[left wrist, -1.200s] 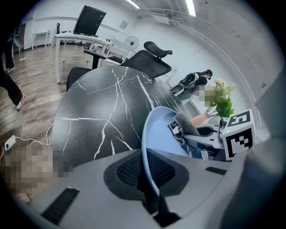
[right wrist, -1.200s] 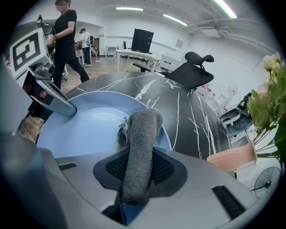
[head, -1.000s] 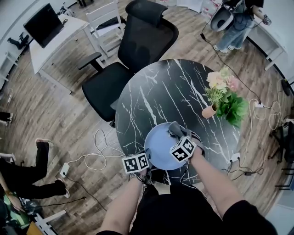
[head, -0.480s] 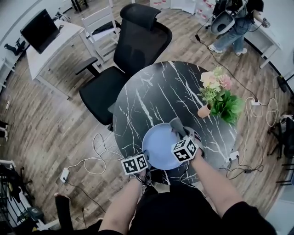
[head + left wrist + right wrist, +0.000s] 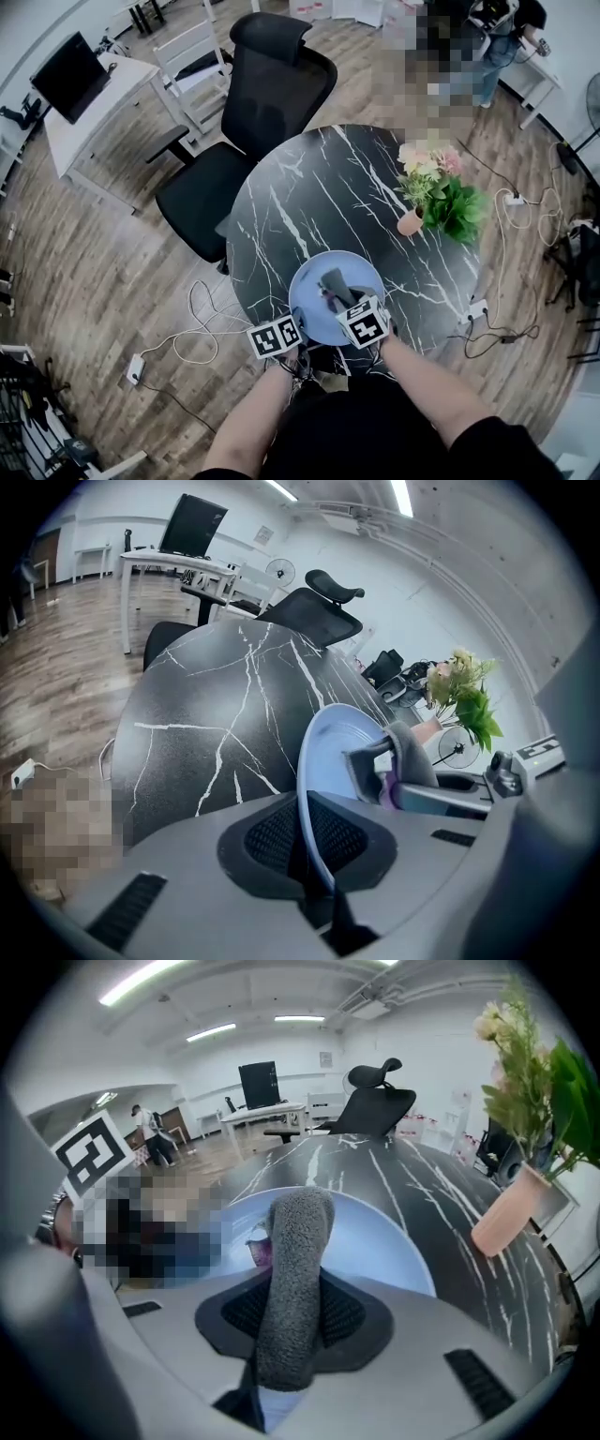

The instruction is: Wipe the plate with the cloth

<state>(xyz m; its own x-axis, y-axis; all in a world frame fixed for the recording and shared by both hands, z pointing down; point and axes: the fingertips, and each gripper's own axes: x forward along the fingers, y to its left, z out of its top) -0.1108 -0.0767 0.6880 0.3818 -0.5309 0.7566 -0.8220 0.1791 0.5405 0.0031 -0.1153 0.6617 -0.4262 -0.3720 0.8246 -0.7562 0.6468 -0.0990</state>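
A light blue plate [image 5: 314, 305] sits at the near edge of the round black marble table [image 5: 309, 202]. My left gripper [image 5: 296, 328] is shut on the plate's near-left rim; in the left gripper view the rim [image 5: 309, 789] runs edge-on between the jaws. My right gripper [image 5: 343, 300] is shut on a folded grey cloth [image 5: 335, 283], which lies on the middle of the plate. In the right gripper view the cloth [image 5: 292, 1279] sticks up from between the jaws over the plate [image 5: 384, 1241]. The left gripper view also shows the cloth [image 5: 412, 754] against the plate's face.
A pink pot of flowers and green leaves [image 5: 433, 195] stands on the table's right side. A black office chair [image 5: 253, 112] is pushed up at the table's far left. Cables [image 5: 202, 323] lie on the wooden floor. A white desk with a monitor [image 5: 80, 80] stands at far left.
My right gripper has carried the cloth leftward from the plate's right rim to its middle and rolled. The left gripper and plate have stayed put.
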